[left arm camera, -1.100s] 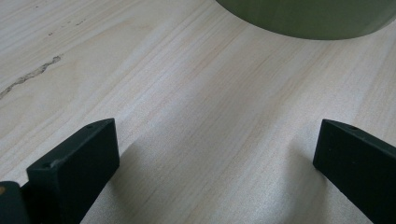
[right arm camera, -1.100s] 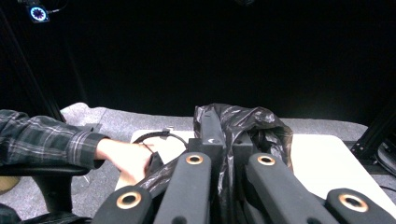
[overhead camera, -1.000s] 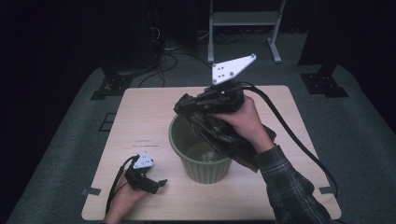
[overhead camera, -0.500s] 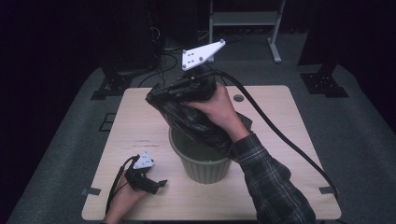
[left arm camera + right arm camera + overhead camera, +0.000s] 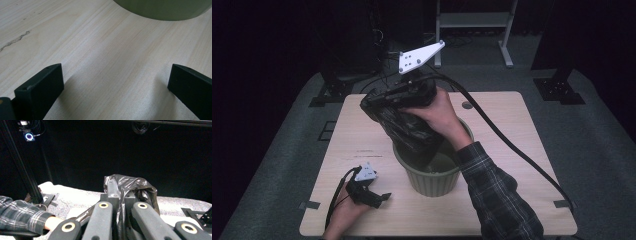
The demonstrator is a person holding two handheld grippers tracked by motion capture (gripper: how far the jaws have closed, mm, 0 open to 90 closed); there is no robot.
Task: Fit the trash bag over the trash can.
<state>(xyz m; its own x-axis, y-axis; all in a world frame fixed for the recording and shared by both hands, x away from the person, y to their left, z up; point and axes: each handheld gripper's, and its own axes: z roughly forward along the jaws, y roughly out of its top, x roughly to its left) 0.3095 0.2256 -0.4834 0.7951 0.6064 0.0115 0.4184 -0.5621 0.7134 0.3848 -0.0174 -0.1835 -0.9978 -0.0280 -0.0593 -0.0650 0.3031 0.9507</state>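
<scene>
A green bin (image 5: 432, 180) stands on the wooden table (image 5: 507, 130); its base curves across the top of the left gripper view as the bin (image 5: 162, 8). My right gripper (image 5: 368, 104) hangs above the bin's left rim, pointing left, shut on a black plastic bag (image 5: 407, 131) that trails down into the bin. In the right gripper view the bag (image 5: 131, 183) is bunched between the closed jaws of my right gripper (image 5: 121, 193). My left gripper (image 5: 384, 196) rests on the table at the front left, left of the bin, with my left gripper (image 5: 116, 82) open over bare wood.
A thick black cable (image 5: 512, 145) runs from the right gripper across the table's right side to its front corner. A small round grommet (image 5: 467, 105) sits near the far edge. Dark floor and stand legs (image 5: 507, 55) surround the table.
The right gripper has swung left and a little up with the bag, drawing more of it out over the bin's left rim. The left gripper has stayed put.
</scene>
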